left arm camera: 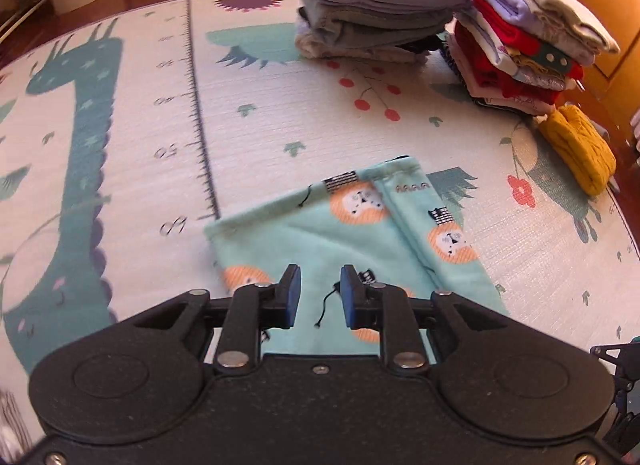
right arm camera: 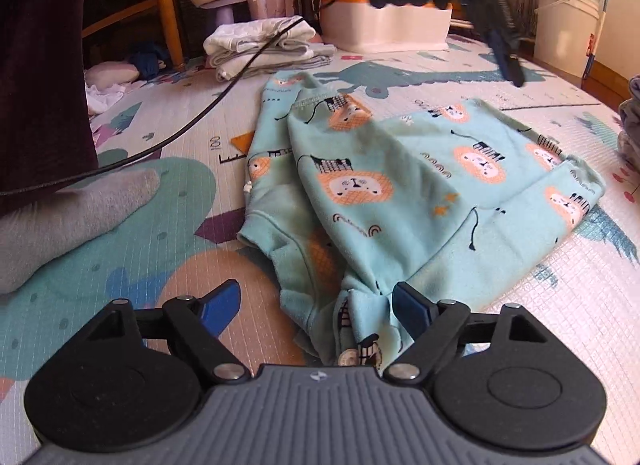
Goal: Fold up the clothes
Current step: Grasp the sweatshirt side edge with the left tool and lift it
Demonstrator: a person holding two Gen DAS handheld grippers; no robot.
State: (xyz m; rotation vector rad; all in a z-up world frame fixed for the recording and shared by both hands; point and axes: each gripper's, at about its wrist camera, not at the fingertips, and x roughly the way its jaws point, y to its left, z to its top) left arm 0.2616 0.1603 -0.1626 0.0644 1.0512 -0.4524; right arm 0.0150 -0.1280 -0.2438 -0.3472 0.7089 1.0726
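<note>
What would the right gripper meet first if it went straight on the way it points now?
Most likely the mint lion-print garment. The right gripper is open, and a bunched edge of that cloth already lies between its fingers on the play mat. Depth is hard to judge.

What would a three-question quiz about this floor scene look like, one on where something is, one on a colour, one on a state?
1. Where does the mustard knit item lie?
A. On top of the grey stack
B. On the mat beside the colourful stack
C. Between the left gripper's jaws

2. What is the main colour of the lion-print garment?
A. Mint green
B. Red
C. Black

3. How do the jaws of the right gripper stand?
A. Clamped tight on the cable
B. Wide apart, nothing pinched
C. Hidden from view

Answers:
1 B: it rests on the play mat at the foot of the colourful stack.
2 A: mint cloth with orange lions.
3 B: the blue pads stand well apart, with the garment's near edge low between them, not pressed.
</note>
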